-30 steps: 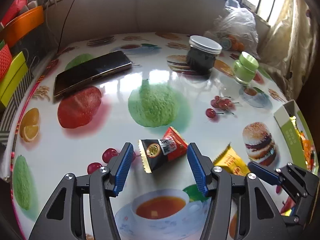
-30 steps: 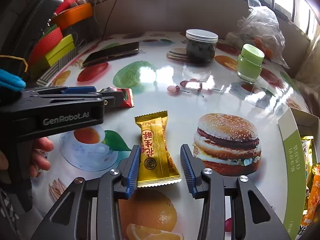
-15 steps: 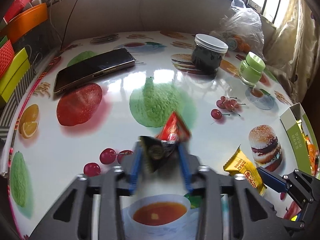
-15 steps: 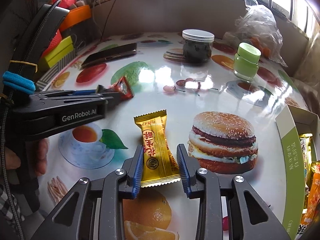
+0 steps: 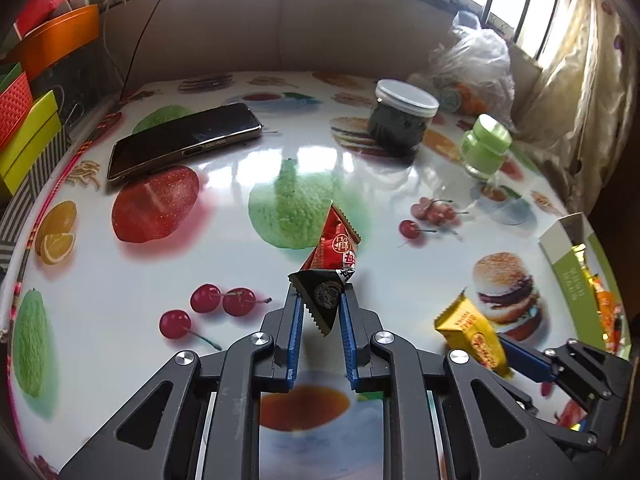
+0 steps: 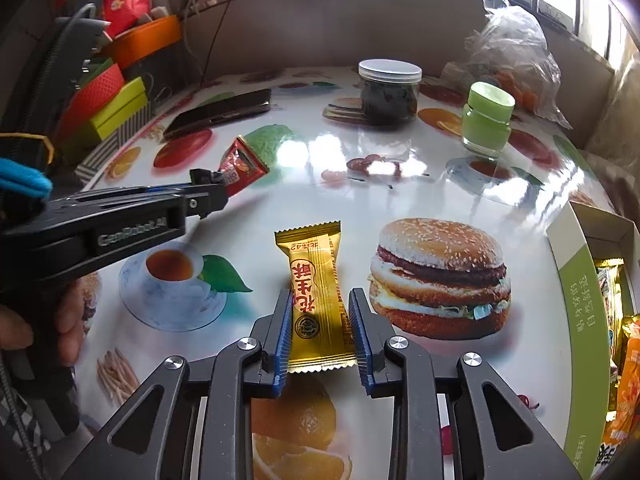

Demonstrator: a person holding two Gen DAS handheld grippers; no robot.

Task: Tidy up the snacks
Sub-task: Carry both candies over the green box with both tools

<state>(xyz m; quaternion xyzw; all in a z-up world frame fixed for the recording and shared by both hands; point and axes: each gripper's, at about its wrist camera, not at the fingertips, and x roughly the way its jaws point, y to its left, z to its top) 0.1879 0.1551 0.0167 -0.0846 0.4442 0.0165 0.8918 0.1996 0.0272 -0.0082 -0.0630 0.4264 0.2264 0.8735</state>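
A red and black triangular snack packet (image 5: 335, 246) stands tipped up off the table, its black end pinched in my left gripper (image 5: 320, 308), which is shut on it. From the right wrist view the same packet (image 6: 240, 166) sticks out past the left gripper (image 6: 216, 196). A yellow snack packet (image 6: 316, 264) lies lengthwise on the table. My right gripper (image 6: 320, 320) has its jaws closing on the packet's near half, and the blue pads touch both long edges. An open green and white box (image 6: 580, 300) at the right edge holds several snack packets.
A phone (image 5: 184, 140) lies at the back left. A dark jar with a white lid (image 5: 404, 120), a small green jar (image 5: 484, 144) and a plastic bag (image 5: 476, 60) stand at the back right. Coloured boxes (image 5: 24, 132) line the left edge. A person's hand (image 6: 16, 332) holds the left gripper.
The left gripper's jaws came together on the red and black packet and tipped it up off the table. The right gripper's jaws narrowed onto the yellow packet, which has not moved.
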